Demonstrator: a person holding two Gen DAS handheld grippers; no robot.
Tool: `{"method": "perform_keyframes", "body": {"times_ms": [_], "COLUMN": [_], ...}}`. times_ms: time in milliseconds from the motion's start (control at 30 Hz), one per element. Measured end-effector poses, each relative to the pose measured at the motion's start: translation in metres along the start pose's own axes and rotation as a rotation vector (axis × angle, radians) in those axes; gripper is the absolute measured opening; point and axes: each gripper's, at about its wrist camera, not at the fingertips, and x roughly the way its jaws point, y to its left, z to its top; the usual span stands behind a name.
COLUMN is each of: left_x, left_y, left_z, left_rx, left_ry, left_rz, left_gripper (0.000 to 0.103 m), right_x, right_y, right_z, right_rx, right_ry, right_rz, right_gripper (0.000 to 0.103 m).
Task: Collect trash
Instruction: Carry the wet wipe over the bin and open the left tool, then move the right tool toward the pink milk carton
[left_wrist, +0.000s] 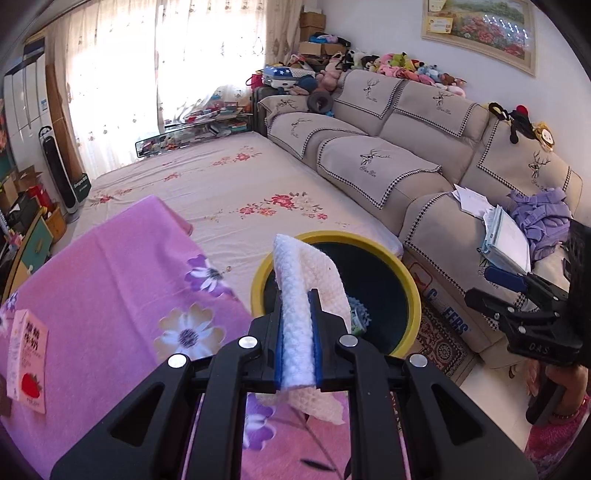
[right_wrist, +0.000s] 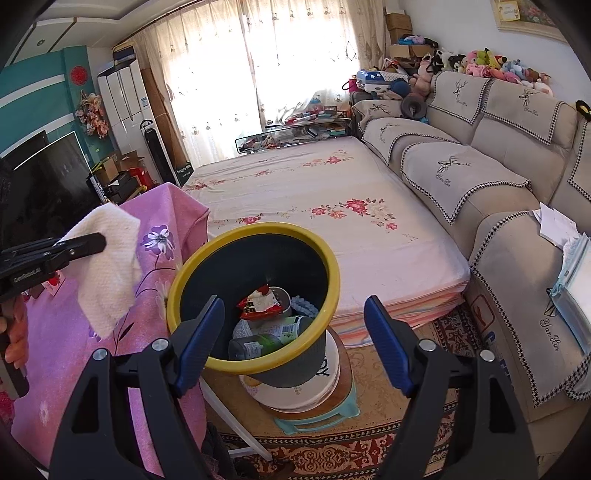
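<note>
The left gripper (left_wrist: 298, 295) is clamping its pads tight on something pinched between its fingers. The right gripper (right_wrist: 293, 314) is holding its fingers wide apart, nothing between them.

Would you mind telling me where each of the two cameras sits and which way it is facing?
Left wrist: on the left gripper, looking down along its fingers shut on a white wipe, toward the yellow-rimmed bin; the right gripper shows at right.
Right wrist: on the right gripper, jaws open and empty, looking down into the bin; the left gripper with the wipe and a hand show at left.
Shared: bin, wipe, pink cloth, sofa.
</note>
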Motion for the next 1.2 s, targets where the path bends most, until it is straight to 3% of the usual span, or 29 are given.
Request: {"method": "perform_keyframes", "body": {"times_ms": [167,200,267,300,333,367,400,467,633,833,967,1200], "left_x": [0.052,0.06,0.078,0.084,0.09,0.094,0.095,0.089,0.025,-0.084,-0.15,-0.23], "left_y": [-0.025,-0.028,-0.032,-0.033,-0.033,-0.033,-0.032,-0.03,-0.012,0.028,0.071,0.154], "left_z": [0.022,0.025,0.03,0.032,0.034,0.035,0.036,0.034,0.008,-0.055,-0.104,-0.184], "left_rx": [0.013,0.01,0.007,0.001,-0.004,-0.007,-0.01,-0.028,-0.089,-0.134,-0.219,-0.41], "left_ry": [0.034,0.039,0.048,0.051,0.052,0.053,0.048,0.043,-0.024,-0.129,-0.181,-0.179], "left_rz": [-0.008,0.002,0.024,0.032,0.04,0.048,0.055,0.052,0.05,0.138,0.271,0.45], "left_gripper": [0.013,0.019,0.045,0.051,0.068,0.076,0.081,0.081,0.088,0.091,0.093,0.093], "right_x": [-0.002,-0.003,-0.003,-0.004,-0.004,-0.004,-0.004,-0.005,-0.003,0.008,0.013,0.017], "right_y": [-0.013,-0.016,-0.02,-0.022,-0.023,-0.024,-0.025,-0.024,-0.015,0.023,0.066,0.175], "right_z": [-0.002,-0.002,-0.002,-0.002,-0.002,-0.003,-0.003,-0.003,-0.005,-0.001,0.003,0.012], "right_rx": [0.018,0.021,0.026,0.029,0.031,0.033,0.034,0.034,0.021,-0.044,-0.107,-0.23], "right_ry": [-0.001,0.0,0.001,0.001,0.002,0.002,0.002,0.002,0.012,0.031,0.036,0.046], "right_rz": [-0.016,-0.019,-0.025,-0.028,-0.031,-0.033,-0.034,-0.034,-0.022,0.028,0.08,0.214], "right_gripper": [0.074,0.074,0.074,0.074,0.074,0.074,0.074,0.074,0.075,0.075,0.075,0.079]}}
